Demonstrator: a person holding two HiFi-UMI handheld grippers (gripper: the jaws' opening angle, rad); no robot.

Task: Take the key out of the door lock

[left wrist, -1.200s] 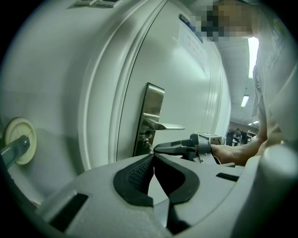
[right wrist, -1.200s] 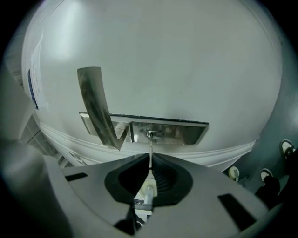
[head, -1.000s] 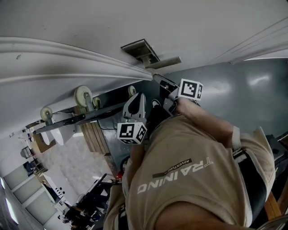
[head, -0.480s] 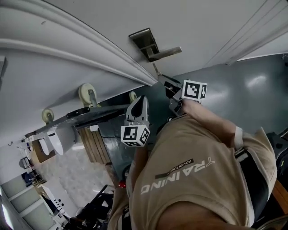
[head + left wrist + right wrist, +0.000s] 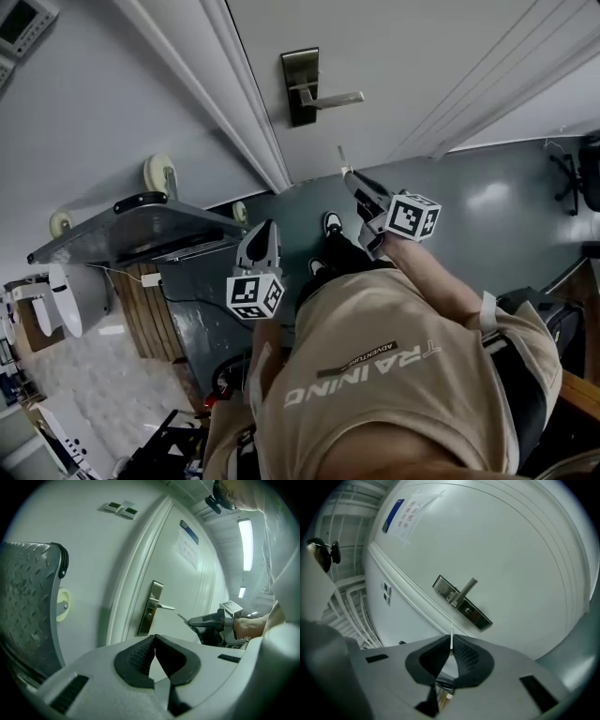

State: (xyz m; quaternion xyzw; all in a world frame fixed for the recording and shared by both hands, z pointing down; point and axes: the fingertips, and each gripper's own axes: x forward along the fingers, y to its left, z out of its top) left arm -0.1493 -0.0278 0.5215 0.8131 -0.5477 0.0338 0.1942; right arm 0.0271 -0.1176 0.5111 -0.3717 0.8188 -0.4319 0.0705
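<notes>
A glossy grey-blue floor (image 5: 497, 216) meets a plain white door (image 5: 422, 56) set in a white moulded frame. On the door is a brushed-metal lock plate (image 5: 300, 86) with a straight lever handle (image 5: 330, 96). A grey checker-plate metal cart (image 5: 141, 230) on cream wheels stands against the wall to the left.

Compared with half a second ago, the head view has swung to show more of the door. The gap between the lock plate and the thin silver key (image 5: 341, 157) has also grown.

The key is out of the lock, pinched upright by the fingers of the right gripper (image 5: 451, 648), with its blade pointing towards the plate. The left gripper (image 5: 154, 641) hangs near the cart, its fingers pressed together on nothing.
</notes>
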